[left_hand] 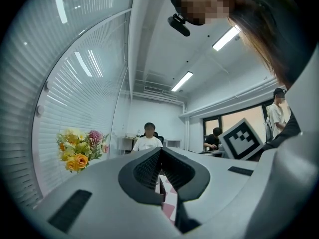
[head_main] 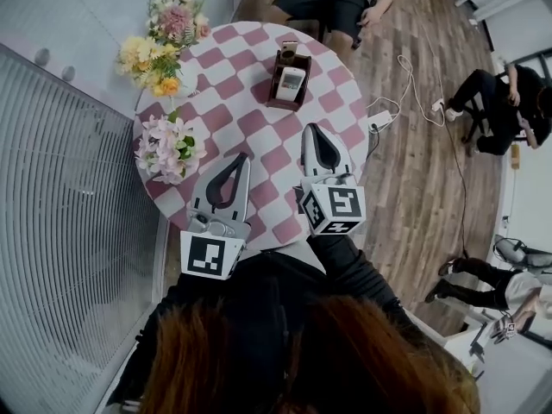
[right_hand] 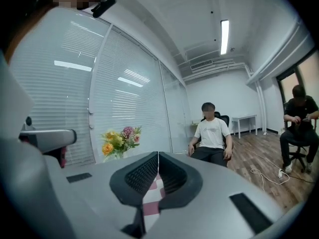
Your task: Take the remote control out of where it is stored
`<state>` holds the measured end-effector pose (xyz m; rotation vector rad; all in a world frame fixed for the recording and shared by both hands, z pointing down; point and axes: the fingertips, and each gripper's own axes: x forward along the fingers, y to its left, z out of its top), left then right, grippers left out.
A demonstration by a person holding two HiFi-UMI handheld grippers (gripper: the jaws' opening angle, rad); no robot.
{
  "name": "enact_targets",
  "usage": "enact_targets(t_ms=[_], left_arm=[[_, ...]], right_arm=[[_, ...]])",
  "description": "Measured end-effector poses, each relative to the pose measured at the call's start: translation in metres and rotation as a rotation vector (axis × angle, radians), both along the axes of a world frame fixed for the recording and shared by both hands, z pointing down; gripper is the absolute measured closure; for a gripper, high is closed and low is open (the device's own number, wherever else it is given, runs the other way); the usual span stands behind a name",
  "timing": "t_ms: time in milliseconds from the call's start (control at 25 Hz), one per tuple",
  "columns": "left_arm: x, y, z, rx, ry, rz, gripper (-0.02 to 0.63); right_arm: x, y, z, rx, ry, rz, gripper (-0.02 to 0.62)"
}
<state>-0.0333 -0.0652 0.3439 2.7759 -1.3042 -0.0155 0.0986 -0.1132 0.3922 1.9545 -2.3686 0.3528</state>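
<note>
No lettering or numbers can be read; the marker cubes (head_main: 207, 255) (head_main: 335, 207) show only black-and-white squares.

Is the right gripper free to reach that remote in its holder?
Probably yes: only bare checked tablecloth lies between the right gripper and the remote; the flowers stand off to the left. Its shut jaws would need opening.

Left tool (head_main: 245, 157) and right tool (head_main: 310, 128) held out roughly level, side by side, right one further forward. Both have jaws pressed together, empty. Dark-sleeved right arm (head_main: 347, 264) bent behind.
</note>
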Motion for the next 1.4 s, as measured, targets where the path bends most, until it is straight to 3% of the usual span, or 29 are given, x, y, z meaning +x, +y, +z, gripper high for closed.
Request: enact_targets(t_ms=[320, 680, 880, 1400], left_arm=[[-0.013, 0.002, -0.007, -0.002, -0.024, -0.032, 0.597], [-0.021, 0.005, -0.01, 0.003, -0.039, -0.057, 0.597], [-0.026, 0.007, -0.009, 0.001, -0.048, -0.079, 0.597], [-0.03, 0.006, -0.002, -0.021, -0.061, -0.111, 0.597]], right_arm=[[0.017, -0.077, 0.044, -0.049, -0.001, 0.081, 0.58], [0.028, -0.128, 0.127, -0.211, 0.013, 0.137, 0.575], [0.025, -0.138, 0.153, -0.276, -0.024, 0.148, 0.385], [0.02, -0.173, 0.167, -0.308, -0.032, 0.227, 0.322]])
